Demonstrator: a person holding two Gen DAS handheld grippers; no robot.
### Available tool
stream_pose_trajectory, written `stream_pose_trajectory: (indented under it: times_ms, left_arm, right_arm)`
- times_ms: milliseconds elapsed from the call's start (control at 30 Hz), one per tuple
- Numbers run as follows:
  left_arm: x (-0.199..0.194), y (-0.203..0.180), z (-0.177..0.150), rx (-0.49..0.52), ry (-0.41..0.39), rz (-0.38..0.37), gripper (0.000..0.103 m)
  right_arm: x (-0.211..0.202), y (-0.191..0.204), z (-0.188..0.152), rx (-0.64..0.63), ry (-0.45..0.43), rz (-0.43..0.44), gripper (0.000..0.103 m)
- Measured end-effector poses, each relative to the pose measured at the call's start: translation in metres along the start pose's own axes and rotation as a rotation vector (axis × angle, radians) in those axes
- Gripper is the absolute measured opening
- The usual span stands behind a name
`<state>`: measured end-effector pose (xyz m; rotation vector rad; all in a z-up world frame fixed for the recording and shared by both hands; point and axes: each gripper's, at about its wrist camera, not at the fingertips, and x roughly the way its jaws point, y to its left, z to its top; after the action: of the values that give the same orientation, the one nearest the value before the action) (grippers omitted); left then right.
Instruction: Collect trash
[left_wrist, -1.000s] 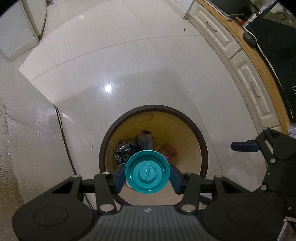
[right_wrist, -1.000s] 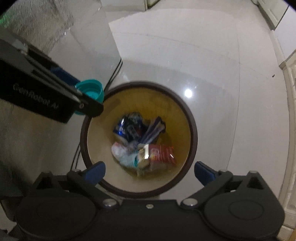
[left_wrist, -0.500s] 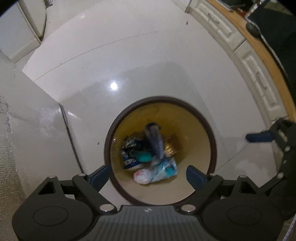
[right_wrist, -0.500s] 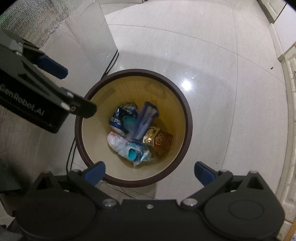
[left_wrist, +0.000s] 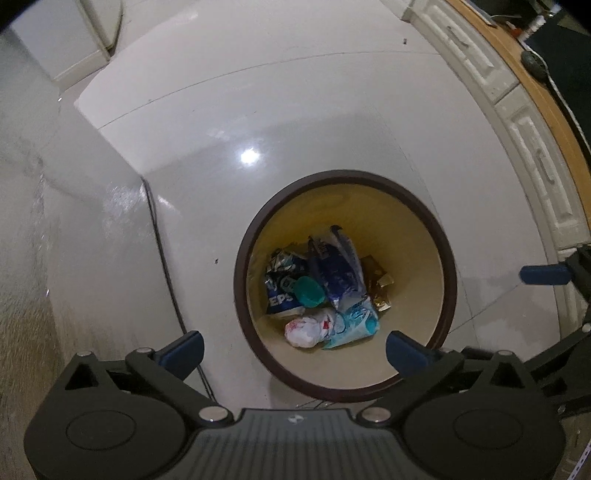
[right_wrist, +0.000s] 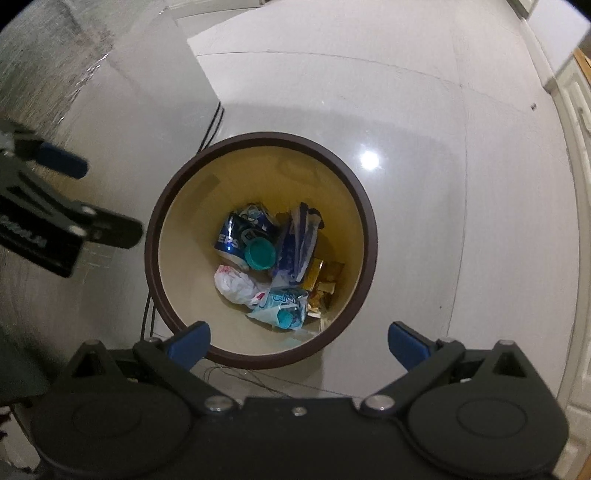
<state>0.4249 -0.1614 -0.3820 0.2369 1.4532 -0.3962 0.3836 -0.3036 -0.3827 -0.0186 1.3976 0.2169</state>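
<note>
Both tongs, left tongs (left_wrist: 294, 350) and right tongs (right_wrist: 298, 342), hanging wide open, holding nothing; teal lid (left_wrist: 309, 291) lying in bin (left_wrist: 255, 221) with other trash.

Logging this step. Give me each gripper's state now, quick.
Left gripper: open, holding nothing, above the trash bin.
Right gripper: open, holding nothing.

Glossy floor tiles (left_wrist: 295, 122) are mirroring a lamp beyond the bin (right_wrist: 258, 360), whose smooth rim is looking like plastic. Inside it, crinkled shiny wrappers (right_wrist: 295, 243) are surrounding a smooth teal plastic lid (right_wrist: 260, 253).
</note>
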Motion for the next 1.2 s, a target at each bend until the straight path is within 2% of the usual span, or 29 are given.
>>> stream_pose_trajectory:
  times_ms: [333, 433, 533, 700, 833, 1033, 1200]
  left_arm:
    - [-0.015, 0.004, -0.019, -0.077, 0.003, 0.051, 0.103]
    - [-0.028, 0.003, -0.025, -0.118, -0.037, 0.045, 0.103]
    - [-0.046, 0.000, -0.029, -0.118, -0.070, 0.067, 0.103]
    - [-0.090, -0.002, -0.037, -0.156, -0.164, 0.100, 0.103]
    - [-0.131, -0.007, -0.050, -0.193, -0.224, 0.102, 0.103]
    - [-0.192, -0.011, -0.071, -0.245, -0.310, 0.131, 0.103]
    - [-0.238, -0.022, -0.091, -0.265, -0.394, 0.160, 0.103]
  right_arm:
    - [-0.022, -0.010, -0.002, 0.149, -0.073, 0.000, 0.103]
    - [-0.036, -0.013, -0.005, 0.197, -0.127, 0.007, 0.103]
    - [-0.050, -0.014, -0.009, 0.225, -0.151, 0.002, 0.103]
    - [-0.091, -0.006, -0.011, 0.187, -0.208, -0.041, 0.103]
    - [-0.129, -0.005, -0.019, 0.208, -0.264, -0.039, 0.103]
    - [-0.187, -0.001, -0.040, 0.231, -0.342, -0.088, 0.103]
    - [-0.223, 0.004, -0.055, 0.244, -0.380, -0.103, 0.103]
